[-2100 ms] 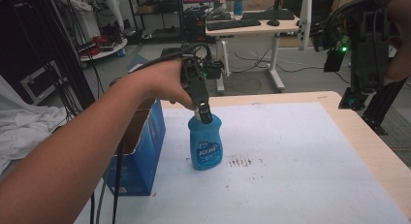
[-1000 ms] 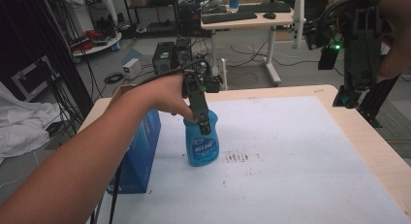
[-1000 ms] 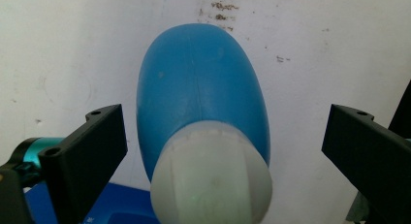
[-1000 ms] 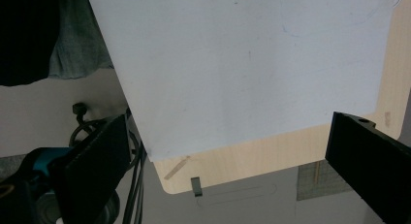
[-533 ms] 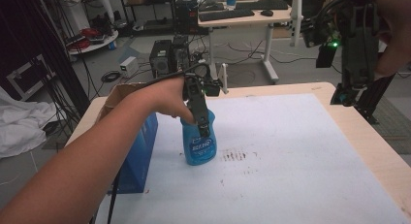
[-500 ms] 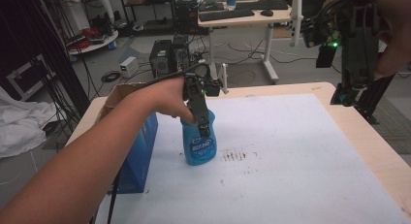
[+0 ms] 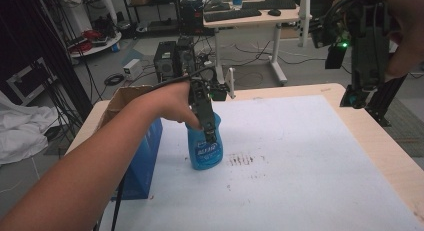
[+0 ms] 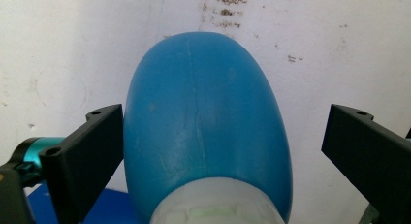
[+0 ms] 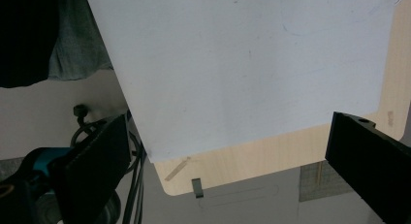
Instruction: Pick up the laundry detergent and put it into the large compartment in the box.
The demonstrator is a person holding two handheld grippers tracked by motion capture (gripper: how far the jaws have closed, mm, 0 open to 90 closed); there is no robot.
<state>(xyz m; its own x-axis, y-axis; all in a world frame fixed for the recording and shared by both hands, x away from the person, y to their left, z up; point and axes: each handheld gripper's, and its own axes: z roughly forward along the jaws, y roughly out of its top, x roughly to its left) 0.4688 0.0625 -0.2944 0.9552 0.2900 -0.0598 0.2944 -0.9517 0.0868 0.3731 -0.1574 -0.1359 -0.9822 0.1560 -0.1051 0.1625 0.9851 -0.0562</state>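
A blue plastic bottle [image 7: 204,150] with a printed label stands upright on the white mat [image 7: 310,156], left of centre. My left gripper [image 7: 211,136] comes down over its top, held by a hand and forearm reaching in from the lower left. In the left gripper view the bottle [image 8: 203,112] sits between the jaws; the left jaw is at its side and a gap shows at the right jaw, so the gripper [image 8: 225,112] is open. My right gripper [image 7: 356,97] hangs high over the table's far right corner, open with nothing between its jaws [image 9: 232,127].
An open blue cardboard box [image 7: 145,156] stands at the table's left edge, close to the bottle. Dark smudges [image 7: 245,158] mark the mat just right of the bottle. Bare wooden table edge [image 7: 385,156] runs along the right. A desk and computer cases stand on the floor beyond.
The left gripper stays over the bottle's top in about the same spot. The right gripper remains raised at the far right. The whole view has shifted slightly.
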